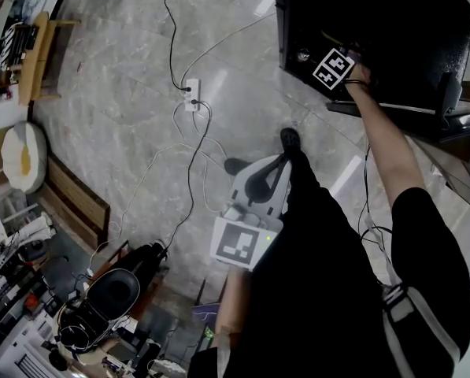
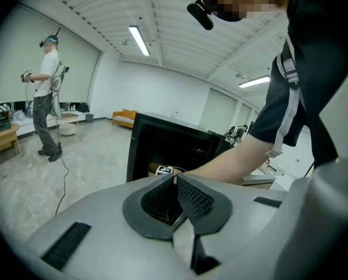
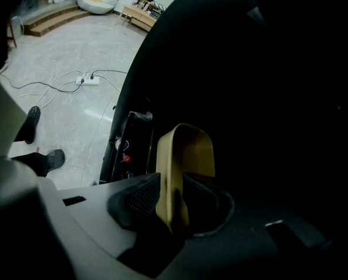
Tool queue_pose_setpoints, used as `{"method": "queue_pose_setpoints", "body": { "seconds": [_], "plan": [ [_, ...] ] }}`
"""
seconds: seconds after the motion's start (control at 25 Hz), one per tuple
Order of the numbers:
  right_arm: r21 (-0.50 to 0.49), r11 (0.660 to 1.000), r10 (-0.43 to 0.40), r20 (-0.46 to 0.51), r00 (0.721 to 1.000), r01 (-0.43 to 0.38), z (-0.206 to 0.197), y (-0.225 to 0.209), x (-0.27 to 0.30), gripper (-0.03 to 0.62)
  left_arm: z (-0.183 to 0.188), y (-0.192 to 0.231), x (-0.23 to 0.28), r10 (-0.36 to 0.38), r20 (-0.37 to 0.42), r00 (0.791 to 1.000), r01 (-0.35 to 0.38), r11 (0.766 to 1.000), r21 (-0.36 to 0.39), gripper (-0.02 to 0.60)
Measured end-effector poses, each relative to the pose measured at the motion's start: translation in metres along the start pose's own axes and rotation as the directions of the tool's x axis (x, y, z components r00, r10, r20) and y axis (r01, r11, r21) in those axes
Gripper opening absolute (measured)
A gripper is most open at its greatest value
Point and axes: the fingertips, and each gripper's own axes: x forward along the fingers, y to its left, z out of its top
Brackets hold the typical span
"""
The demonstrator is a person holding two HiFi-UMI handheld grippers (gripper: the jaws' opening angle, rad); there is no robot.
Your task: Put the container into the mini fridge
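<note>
The black mini fridge (image 1: 392, 30) stands open on the floor at the top right of the head view. My right gripper (image 1: 341, 60) reaches into it, its marker cube at the opening. In the right gripper view a yellow container (image 3: 188, 147) sits inside the dark fridge (image 3: 267, 69). Its near wall stands between the jaws of the right gripper (image 3: 174, 198), which are spread wide, and the pads do not press on it. My left gripper (image 1: 275, 164) hangs low by my legs, pointing at the fridge (image 2: 140, 144). Its pads (image 2: 191, 197) meet with nothing between them.
A white power strip (image 1: 191, 94) with cables trailing from it lies on the marble floor. The fridge door (image 3: 127, 147) hangs open to the left of the jaws. Another person (image 2: 45, 98) stands far off. Cluttered benches and equipment (image 1: 101, 305) fill the lower left.
</note>
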Motion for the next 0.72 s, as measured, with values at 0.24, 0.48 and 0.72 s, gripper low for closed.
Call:
{"method": "queue_pose_setpoints", "body": {
  "seconds": [0.24,0.48,0.72],
  "plan": [
    [-0.004,0.999,-0.047,0.056,0.997,0.047,0.013,-0.011,-0.034,0.135,0.003,-0.005,-0.01,-0.027,0.019,0.999,0.027,1.0,0.002,0.043],
    [-0.017,0.997,-0.076,0.119,0.99,0.078,0.018,-0.016,-0.077,0.117,-0.004,-0.021,-0.025,-0.082,0.008,0.997,0.081,0.996,0.031,0.043],
    [-0.013,0.992,-0.121,0.148,0.981,0.124,0.019,-0.002,-0.12,0.097,-0.044,-0.025,-0.059,-0.118,-0.018,0.993,0.119,0.99,0.082,0.043]
  ]
}}
